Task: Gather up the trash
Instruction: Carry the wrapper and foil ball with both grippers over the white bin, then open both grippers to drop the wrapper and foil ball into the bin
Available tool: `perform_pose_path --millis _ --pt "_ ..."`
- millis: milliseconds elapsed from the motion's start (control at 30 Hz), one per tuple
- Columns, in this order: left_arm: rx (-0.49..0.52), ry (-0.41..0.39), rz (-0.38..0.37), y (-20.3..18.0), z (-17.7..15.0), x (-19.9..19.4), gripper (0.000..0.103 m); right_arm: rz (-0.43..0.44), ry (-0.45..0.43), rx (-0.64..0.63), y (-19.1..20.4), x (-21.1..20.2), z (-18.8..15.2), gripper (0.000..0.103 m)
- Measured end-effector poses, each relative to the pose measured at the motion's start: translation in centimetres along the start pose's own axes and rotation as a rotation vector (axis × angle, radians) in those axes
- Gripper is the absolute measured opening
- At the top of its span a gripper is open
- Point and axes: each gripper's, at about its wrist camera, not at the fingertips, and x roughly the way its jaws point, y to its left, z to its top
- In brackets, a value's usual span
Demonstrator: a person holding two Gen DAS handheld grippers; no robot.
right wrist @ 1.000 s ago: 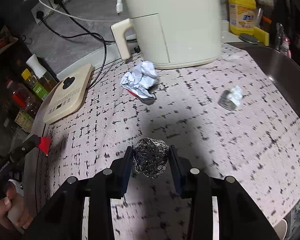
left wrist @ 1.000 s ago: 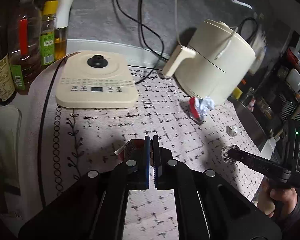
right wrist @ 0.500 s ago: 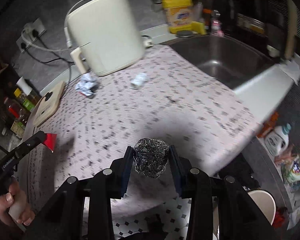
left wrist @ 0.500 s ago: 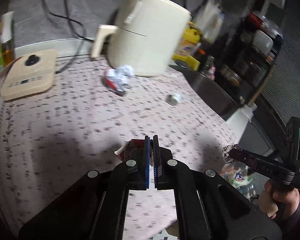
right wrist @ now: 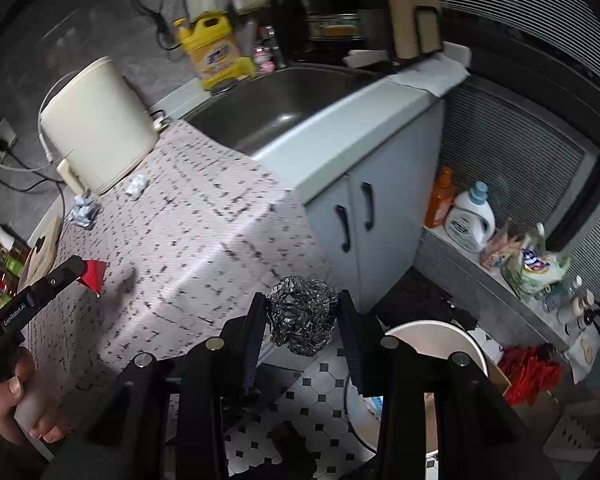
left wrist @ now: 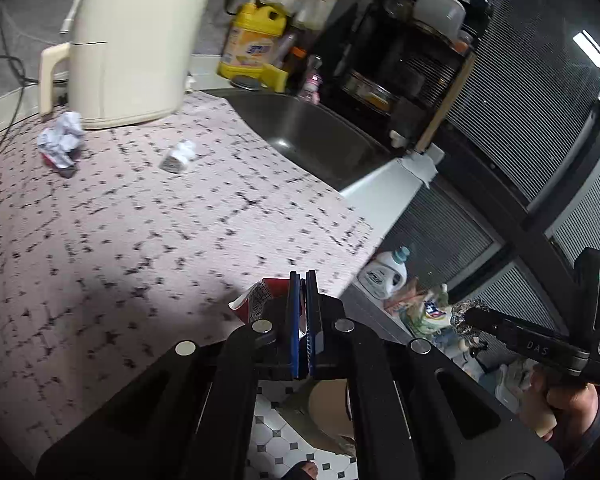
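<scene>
My left gripper (left wrist: 302, 280) is shut on a red wrapper (left wrist: 256, 298), held over the counter's front edge; the wrapper also shows in the right wrist view (right wrist: 93, 275). My right gripper (right wrist: 303, 309) is shut on a crumpled foil ball (right wrist: 303, 314), held out past the counter above the floor, next to a white bin (right wrist: 432, 340). The foil ball also shows in the left wrist view (left wrist: 462, 314). A crumpled white-and-red wrapper (left wrist: 60, 144) and a small foil scrap (left wrist: 178, 157) lie on the patterned counter mat (left wrist: 140, 232) near the cream air fryer (left wrist: 128, 40).
A steel sink (left wrist: 312, 136) lies right of the mat, with a yellow detergent jug (left wrist: 256, 40) behind it. Grey cabinet doors (right wrist: 364, 224) stand below. Bottles and bags (right wrist: 500, 240) crowd a low ledge at right. The floor is tiled (right wrist: 320, 392).
Both grippers have swung right and back from the counter, carrying their trash; the view now takes in the sink, cabinet, floor and white bin. Both stay shut.
</scene>
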Motion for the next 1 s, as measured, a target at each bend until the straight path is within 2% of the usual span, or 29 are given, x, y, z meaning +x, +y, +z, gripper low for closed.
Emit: perform_pose_path --millis 200,233,300,333,633,1000 --pt "0.051 0.049 -0.052 -4.1 -1.0 2.2 0.004 -0.028 0.022 0.105 -5.1 -1.0 -1.4 0.04" --pt "0.058 0.057 -0.064 -4.9 -1.2 2.6 0.004 -0.036 0.028 0.119 -5.9 -1.2 -1.7 0.05" --pt "0.071 0.074 -0.085 -6.3 -1.8 3.3 0.004 -0.064 0.015 0.139 -7.6 -2.0 -2.3 0.06" --pt "0.079 0.087 -0.096 -7.2 -2.3 3.8 0.004 -0.083 0.007 0.145 -8.5 -2.5 -2.6 0.062" --pt "0.141 0.175 -0.188 -13.9 -5.5 7.0 0.004 -0.147 0.0 0.216 -15.3 -5.6 -4.8 0.061" --pt "0.221 0.26 -0.287 -21.3 -8.8 9.7 0.004 -0.214 -0.032 0.291 -21.5 -9.9 -7.8 0.061"
